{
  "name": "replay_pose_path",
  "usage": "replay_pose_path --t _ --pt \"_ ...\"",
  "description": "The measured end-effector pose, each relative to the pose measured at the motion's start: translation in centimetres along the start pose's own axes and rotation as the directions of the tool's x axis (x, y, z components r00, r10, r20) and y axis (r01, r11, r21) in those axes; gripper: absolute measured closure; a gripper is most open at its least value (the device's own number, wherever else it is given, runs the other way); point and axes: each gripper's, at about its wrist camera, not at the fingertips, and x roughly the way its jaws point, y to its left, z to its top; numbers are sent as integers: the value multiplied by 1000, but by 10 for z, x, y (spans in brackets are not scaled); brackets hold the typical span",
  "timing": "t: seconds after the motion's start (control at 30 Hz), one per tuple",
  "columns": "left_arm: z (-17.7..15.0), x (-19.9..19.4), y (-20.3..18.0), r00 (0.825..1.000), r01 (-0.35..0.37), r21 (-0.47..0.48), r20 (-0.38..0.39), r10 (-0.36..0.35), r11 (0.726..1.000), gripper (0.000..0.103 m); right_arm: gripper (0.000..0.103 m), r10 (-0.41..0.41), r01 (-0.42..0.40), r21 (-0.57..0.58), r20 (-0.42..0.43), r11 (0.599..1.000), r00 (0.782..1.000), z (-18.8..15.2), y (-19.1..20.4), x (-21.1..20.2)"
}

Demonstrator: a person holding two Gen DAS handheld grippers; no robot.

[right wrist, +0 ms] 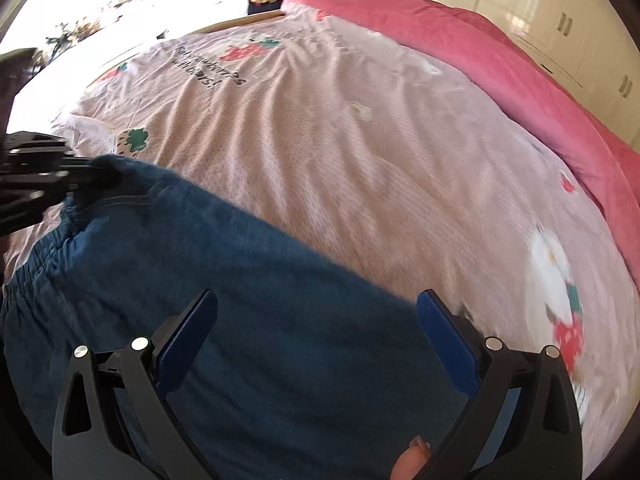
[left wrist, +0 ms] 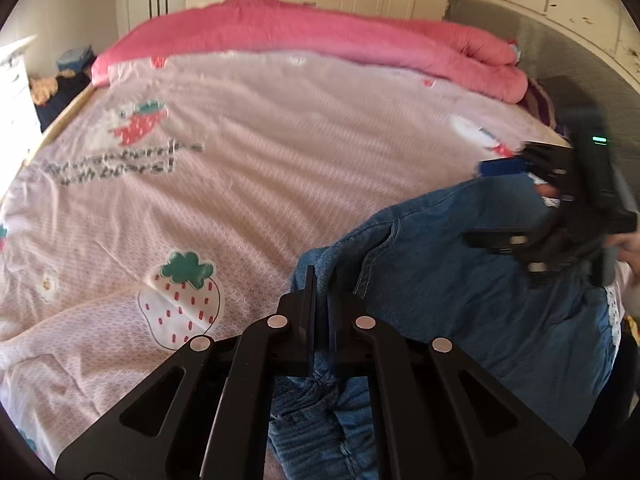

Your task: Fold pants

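Blue denim pants [left wrist: 472,280] lie on the pink bed sheet [left wrist: 248,184] at the near right. My left gripper [left wrist: 323,280] is shut on a bunched edge of the pants near the elastic waistband. In the right wrist view the pants [right wrist: 256,344] fill the lower left. My right gripper [right wrist: 316,304] is open, its blue pads apart above the denim and holding nothing. The left gripper [right wrist: 100,178] shows at the left edge of the right wrist view, gripping the waist corner. The right gripper [left wrist: 516,204] shows at the right of the left wrist view, open over the pants.
A thick pink quilt [left wrist: 320,36] lies folded along the far side of the bed. White wardrobes [right wrist: 552,12] stand behind it. A white dresser [left wrist: 12,92] and clutter sit at the left. A grey headboard [left wrist: 560,52] is at the right.
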Motion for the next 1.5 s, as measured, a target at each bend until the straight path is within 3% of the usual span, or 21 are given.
replay_pose_path --t 0.13,0.2,0.23,0.33,0.63,0.73,0.83,0.93,1.3,1.5 --pt "-4 -16 -10 999 -15 31 47 14 999 103 7 27 -26 -88 5 996 1000 13 14 3" --pt "-5 -22 -11 997 -36 42 72 33 998 103 50 53 -55 -111 -26 992 998 15 20 5" --pt "-5 -26 -13 995 -48 54 86 43 997 103 80 78 -82 -107 -41 991 996 16 22 5" --pt "-8 -30 -16 994 -73 69 91 66 995 103 99 88 -90 -143 -18 986 996 8 34 -9" --pt "-18 -65 -27 983 -64 72 175 50 995 103 99 96 -86 -79 136 993 986 -32 63 -101" --pt "-30 -87 -42 970 -100 84 232 78 991 103 99 100 -85 -94 178 992 979 -48 84 -128" --pt "-48 -106 -61 945 -194 116 288 154 974 103 99 128 -109 -101 201 989 971 -64 104 -143" --pt "-69 -124 -75 929 -223 114 324 176 968 103 99 137 -115 -117 210 987 968 -88 125 -150" --pt "-146 -148 -99 963 -195 82 203 176 977 102 96 234 -230 -39 164 972 958 -150 163 -145" --pt "-160 -154 -102 965 -219 102 173 200 970 100 95 276 -277 -19 173 961 945 -172 182 -144"
